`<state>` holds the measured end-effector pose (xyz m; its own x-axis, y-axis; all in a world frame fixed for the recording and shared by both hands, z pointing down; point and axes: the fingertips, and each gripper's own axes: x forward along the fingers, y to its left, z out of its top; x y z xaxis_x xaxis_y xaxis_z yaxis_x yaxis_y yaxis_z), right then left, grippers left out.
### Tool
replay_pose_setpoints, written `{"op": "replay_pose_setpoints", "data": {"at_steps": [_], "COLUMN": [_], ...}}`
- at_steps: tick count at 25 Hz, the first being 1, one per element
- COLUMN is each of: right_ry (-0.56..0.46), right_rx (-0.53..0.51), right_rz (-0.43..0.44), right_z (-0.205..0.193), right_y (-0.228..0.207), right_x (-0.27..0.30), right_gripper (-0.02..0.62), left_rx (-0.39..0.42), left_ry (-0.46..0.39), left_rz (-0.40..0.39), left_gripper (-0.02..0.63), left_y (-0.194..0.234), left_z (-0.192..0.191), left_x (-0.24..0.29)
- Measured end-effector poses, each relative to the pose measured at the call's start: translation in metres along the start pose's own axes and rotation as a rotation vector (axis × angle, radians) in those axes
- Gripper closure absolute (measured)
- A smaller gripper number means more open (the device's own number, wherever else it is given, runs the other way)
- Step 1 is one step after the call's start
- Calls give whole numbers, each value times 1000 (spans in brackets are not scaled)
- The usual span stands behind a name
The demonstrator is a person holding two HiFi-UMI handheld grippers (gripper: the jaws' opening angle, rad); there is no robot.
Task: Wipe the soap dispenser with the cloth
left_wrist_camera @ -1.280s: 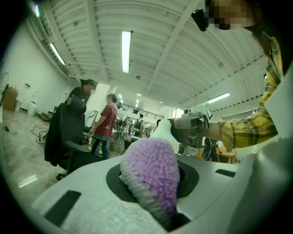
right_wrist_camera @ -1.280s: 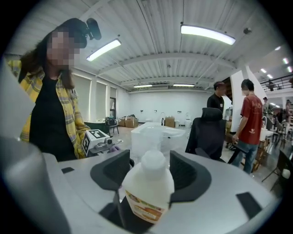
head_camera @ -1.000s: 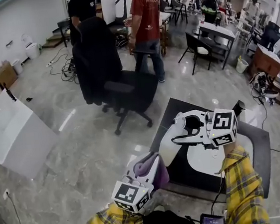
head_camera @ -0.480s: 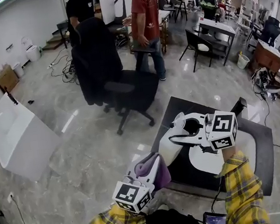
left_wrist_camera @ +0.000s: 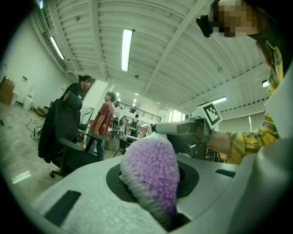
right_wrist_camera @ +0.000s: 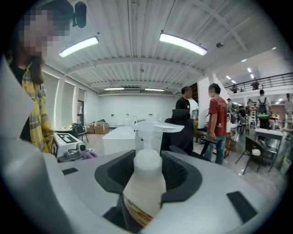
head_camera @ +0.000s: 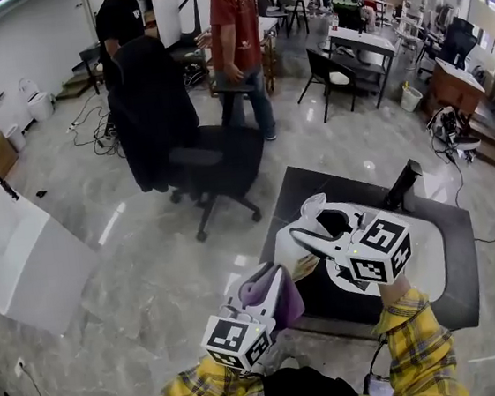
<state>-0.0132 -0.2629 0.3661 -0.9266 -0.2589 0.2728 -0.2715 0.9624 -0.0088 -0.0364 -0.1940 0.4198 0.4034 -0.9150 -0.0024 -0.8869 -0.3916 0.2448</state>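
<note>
Right gripper: we see the right gripper (right_wrist_camera: 147,180) clamped on the lower body of the soap dispenser (right_wrist_camera: 145,189). Its jaws have just been closing, with the bottle between them.
Soap dispenser: it is a white pump bottle with an orange-striped label low on its side. It stands upright in the right gripper view, and its pump head (right_wrist_camera: 158,128) reaches past the jaws.
Dispenser in the head view: it is carried at the near left edge of the dark table (head_camera: 461,294), at the tip of the right gripper, and it looks tilted (we cannot tell whether its base touches the table).
Left gripper: the left gripper (head_camera: 268,301) is closed on the cloth (left_wrist_camera: 151,167), a fluffy purple wad that bulges out between the pads and past the jaw tips.
Cloth relative to the dispenser: in the head view the cloth sits just below and left of the bottle. In the right gripper view we see it off to the left, apart from the bottle.
Arms: yellow plaid sleeves (head_camera: 417,342) run to both grippers.
Surroundings: a black office chair (head_camera: 213,165) stands on the glossy floor beyond the table, and people stand further back.
</note>
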Motion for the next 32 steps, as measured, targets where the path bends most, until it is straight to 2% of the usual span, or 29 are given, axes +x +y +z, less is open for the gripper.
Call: {"op": "replay_pose_setpoints", "data": {"at_steps": [8, 18, 24, 32], "right_ry": [-1, -16, -28, -48], "right_rx": [69, 119, 134, 130], "right_rz": [-258, -516, -635, -738], "right_z": [0, 1, -1, 3], "right_y": [-7, -12, -13, -11], "right_x": [-6, -14, -19, -20], "right_gripper": [428, 426, 426, 426], "left_rx": [-8, -19, -19, -17], "left_ry": [5, -8, -9, -25], "left_rz": [-30, -52, -66, -63], "left_gripper": [549, 549, 549, 549], "left_y": [-6, -11, -17, -13], "left_z": [2, 8, 7, 19], "left_x": [-4, -11, -13, -15]}}
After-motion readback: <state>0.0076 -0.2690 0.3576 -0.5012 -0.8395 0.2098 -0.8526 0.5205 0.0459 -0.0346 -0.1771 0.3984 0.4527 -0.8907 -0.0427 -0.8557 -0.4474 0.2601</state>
